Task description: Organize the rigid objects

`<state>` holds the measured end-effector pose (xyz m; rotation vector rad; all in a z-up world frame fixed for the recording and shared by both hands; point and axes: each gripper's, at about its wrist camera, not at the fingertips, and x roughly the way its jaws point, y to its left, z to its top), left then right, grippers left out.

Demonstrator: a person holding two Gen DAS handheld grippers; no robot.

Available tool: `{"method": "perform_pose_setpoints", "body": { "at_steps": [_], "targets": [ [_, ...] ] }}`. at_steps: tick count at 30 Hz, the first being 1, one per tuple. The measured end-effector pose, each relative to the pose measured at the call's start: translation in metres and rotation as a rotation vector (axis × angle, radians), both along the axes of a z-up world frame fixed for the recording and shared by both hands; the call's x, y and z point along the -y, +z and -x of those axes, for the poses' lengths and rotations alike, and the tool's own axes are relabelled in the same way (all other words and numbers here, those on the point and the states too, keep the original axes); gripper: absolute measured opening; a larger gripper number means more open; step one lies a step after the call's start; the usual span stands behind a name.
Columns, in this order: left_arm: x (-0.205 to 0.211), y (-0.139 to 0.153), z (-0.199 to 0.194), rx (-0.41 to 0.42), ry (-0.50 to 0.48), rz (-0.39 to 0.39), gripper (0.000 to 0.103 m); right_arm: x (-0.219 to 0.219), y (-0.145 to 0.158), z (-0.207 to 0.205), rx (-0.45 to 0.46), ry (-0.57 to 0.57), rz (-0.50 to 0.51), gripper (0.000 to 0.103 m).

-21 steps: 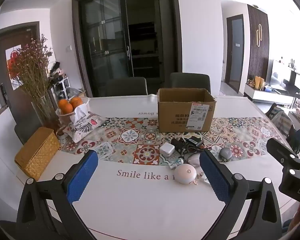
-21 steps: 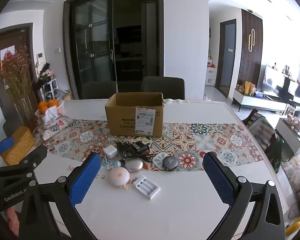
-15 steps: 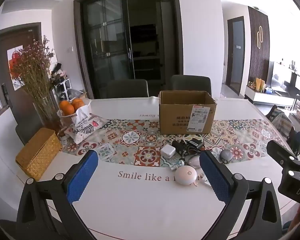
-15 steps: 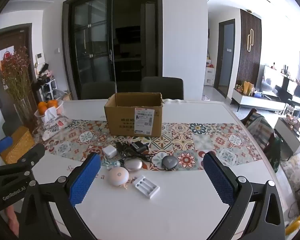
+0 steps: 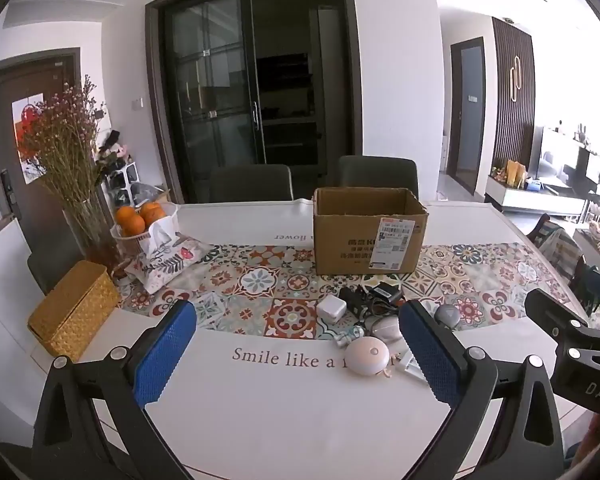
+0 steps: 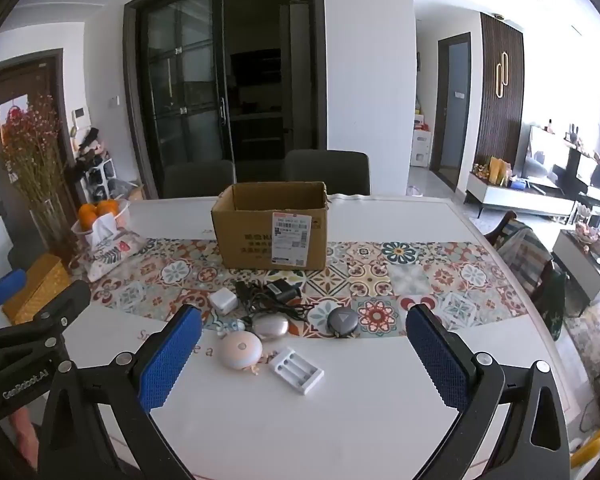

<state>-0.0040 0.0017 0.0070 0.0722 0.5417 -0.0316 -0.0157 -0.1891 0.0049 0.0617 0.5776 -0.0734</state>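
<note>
An open cardboard box (image 6: 272, 236) stands on the patterned runner; it also shows in the left wrist view (image 5: 366, 236). In front of it lie small items: a white charger cube (image 6: 223, 300), a black adapter with cables (image 6: 281, 291), a silver oval case (image 6: 271, 326), a dark round puck (image 6: 341, 319), a pale pink round device (image 6: 240, 351) and a white battery tray (image 6: 297, 369). My right gripper (image 6: 304, 364) is open and empty, above the table's near edge. My left gripper (image 5: 296, 354) is open and empty, left of the items.
A woven yellow box (image 5: 74, 312), a tissue pouch (image 5: 168, 256), a bowl of oranges (image 5: 140, 216) and a vase of dried flowers (image 5: 66, 148) stand at the table's left. Two dark chairs (image 6: 326, 170) stand behind the table.
Both grippers have shifted only slightly; the views have tilted a little. Nothing on the table has moved.
</note>
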Motion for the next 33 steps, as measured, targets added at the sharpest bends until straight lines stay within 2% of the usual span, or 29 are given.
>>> {"method": "perform_pose_setpoints", "body": {
  "at_steps": [33],
  "targets": [
    [0.0059, 0.0064, -0.0019, 0.013, -0.009, 0.0, 0.103, -0.0035, 0.0039, -0.0031, 0.004, -0.001, -0.003, 0.103]
  ]
}}
